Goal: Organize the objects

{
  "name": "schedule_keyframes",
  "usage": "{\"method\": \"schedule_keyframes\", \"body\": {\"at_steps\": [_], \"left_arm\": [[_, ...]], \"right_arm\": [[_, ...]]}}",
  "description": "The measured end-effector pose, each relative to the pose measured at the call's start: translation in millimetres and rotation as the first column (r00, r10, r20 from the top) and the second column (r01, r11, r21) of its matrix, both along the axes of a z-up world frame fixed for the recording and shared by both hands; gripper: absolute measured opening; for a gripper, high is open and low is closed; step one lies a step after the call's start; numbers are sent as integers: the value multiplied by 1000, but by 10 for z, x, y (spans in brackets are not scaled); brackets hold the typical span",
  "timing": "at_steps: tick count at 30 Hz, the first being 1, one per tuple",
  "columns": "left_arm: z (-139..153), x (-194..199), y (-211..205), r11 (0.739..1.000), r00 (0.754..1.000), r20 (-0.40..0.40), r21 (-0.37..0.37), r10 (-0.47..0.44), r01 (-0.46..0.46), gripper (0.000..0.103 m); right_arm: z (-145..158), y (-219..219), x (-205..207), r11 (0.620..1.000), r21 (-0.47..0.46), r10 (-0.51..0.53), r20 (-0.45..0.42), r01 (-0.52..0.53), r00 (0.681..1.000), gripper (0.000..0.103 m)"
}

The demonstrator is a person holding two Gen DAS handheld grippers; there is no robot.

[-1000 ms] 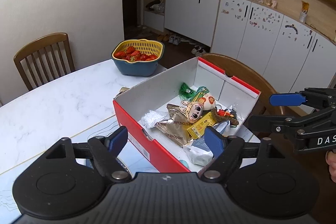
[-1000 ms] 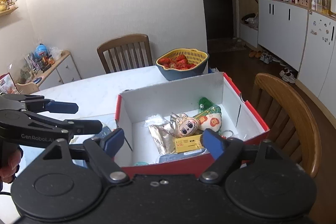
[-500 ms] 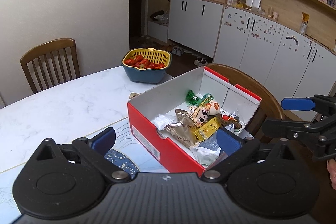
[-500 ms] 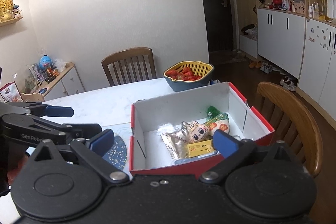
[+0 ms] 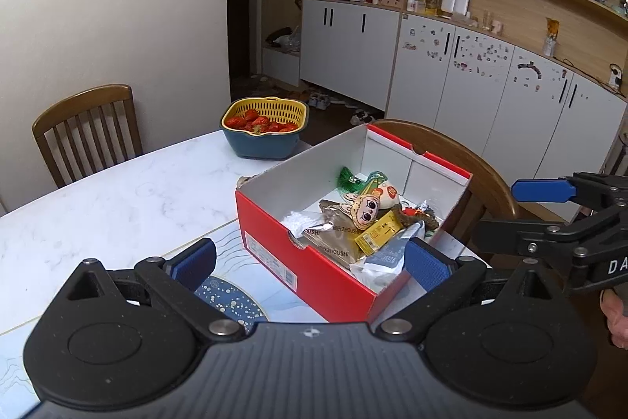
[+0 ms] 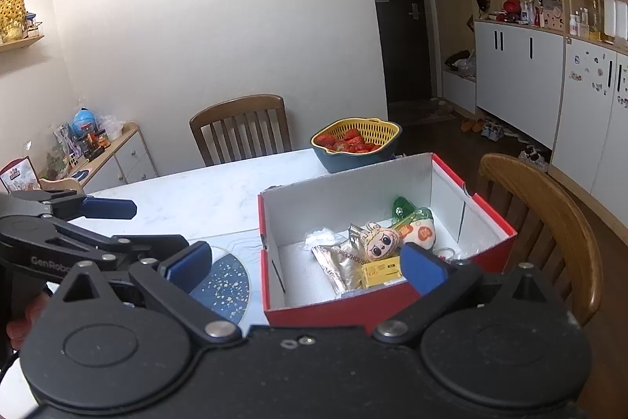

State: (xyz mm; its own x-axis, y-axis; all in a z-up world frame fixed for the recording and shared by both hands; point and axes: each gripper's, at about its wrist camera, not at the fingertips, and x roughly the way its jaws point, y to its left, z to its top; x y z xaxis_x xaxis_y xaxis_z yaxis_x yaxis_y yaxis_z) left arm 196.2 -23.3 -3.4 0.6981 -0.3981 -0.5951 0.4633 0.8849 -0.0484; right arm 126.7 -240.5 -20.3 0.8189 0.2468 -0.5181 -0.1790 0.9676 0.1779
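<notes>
A red open shoebox (image 5: pixel 274 242) (image 6: pixel 392 309) with white inside stands on the white marble table (image 5: pixel 117 199) (image 6: pixel 204 195). It holds several small things: a cartoon doll head (image 5: pixel 365 211) (image 6: pixel 380 242), a yellow packet (image 5: pixel 378 234) (image 6: pixel 380 271), a silver-brown snack bag (image 5: pixel 333 242) (image 6: pixel 337 262), a green tassel (image 5: pixel 347 179) (image 6: pixel 404 205). My left gripper (image 5: pixel 310 264) is open and empty, held above and in front of the box. My right gripper (image 6: pixel 306 266) is open and empty, on the box's near side.
A yellow-and-blue basket of strawberries (image 5: pixel 263 128) (image 6: pixel 355 144) sits behind the box. A dark blue speckled round mat (image 5: pixel 231 301) (image 6: pixel 223 281) lies left of the box. Wooden chairs stand at the far side (image 5: pixel 86 132) (image 6: pixel 241 128) and beside the box (image 6: pixel 549 230).
Both grippers have pulled back and risen away from the box, so it looks smaller and farther. Both sets of jaws have opened wider. The box's contents have not moved.
</notes>
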Motion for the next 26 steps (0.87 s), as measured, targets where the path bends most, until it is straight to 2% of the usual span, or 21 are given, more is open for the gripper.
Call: {"method": "schedule_keyframes", "body": {"at_steps": [7,15,26], "left_arm": [[-35,-32,104,999,999,-33,-34,22,-23,103],[-68,-43,170,998,998,-28,-27,56,-57,103],[102,-1,285,995,994,-58,-35,89,-91,103]], "right_arm": [[-16,47,-66,1000,-1,-4,-15,4,1000,102],[-46,98,-95,1000,0,-11,-34,11,999,102],[-52,144,-69,1000,-5,-10,-59,10,998,102]]}}
